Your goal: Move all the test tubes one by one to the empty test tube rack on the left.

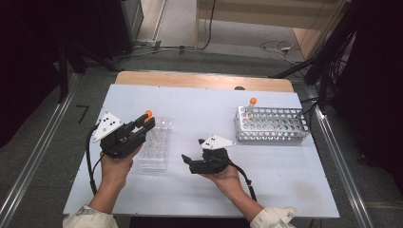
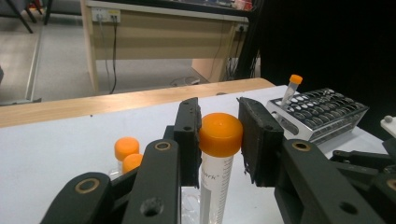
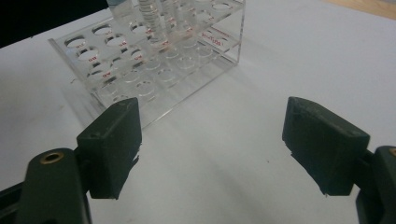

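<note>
The table is white with a light wooden edge at the far side. The tube has an orange cap and a clear body (grey marks printed on it). The clear rack carries red labels; the metal rack is silver-grey. Both grippers' jaws are black.

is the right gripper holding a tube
No, in the right gripper view the right gripper is wide open with only bare table between its jaws; the clear rack sits beyond.
</note>
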`<action>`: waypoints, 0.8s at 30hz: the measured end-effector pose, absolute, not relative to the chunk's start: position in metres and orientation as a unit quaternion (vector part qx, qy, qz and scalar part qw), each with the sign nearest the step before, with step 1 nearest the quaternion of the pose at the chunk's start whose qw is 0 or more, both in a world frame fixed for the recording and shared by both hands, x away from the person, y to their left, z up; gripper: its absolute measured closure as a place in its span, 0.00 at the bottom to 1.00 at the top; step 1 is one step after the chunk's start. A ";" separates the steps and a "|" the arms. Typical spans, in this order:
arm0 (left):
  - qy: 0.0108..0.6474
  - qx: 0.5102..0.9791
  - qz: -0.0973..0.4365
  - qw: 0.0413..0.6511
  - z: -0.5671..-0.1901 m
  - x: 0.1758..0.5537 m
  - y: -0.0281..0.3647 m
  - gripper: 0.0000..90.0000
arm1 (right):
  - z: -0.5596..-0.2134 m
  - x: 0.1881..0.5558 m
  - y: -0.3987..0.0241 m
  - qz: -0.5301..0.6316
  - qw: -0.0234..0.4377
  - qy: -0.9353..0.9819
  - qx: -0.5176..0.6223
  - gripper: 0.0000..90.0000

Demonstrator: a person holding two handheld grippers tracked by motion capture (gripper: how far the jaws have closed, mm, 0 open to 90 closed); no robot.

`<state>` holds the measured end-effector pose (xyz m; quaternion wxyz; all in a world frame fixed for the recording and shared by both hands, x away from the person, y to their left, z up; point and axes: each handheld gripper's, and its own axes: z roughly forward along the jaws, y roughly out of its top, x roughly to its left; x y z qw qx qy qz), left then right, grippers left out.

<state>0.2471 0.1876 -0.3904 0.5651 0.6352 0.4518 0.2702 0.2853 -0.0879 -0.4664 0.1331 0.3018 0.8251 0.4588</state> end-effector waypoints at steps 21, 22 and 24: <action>0.477 0.630 0.305 0.532 -0.397 0.253 0.204 0.78 | -0.466 0.284 -0.089 0.462 0.133 0.823 0.303 0.22; 0.478 0.628 0.305 0.532 -0.397 0.253 0.204 0.78 | -0.466 0.284 -0.089 0.462 0.133 0.823 0.302 0.22; 0.478 0.629 0.306 0.530 -0.397 0.253 0.204 0.78 | -0.466 0.284 -0.089 0.463 0.133 0.823 0.302 0.22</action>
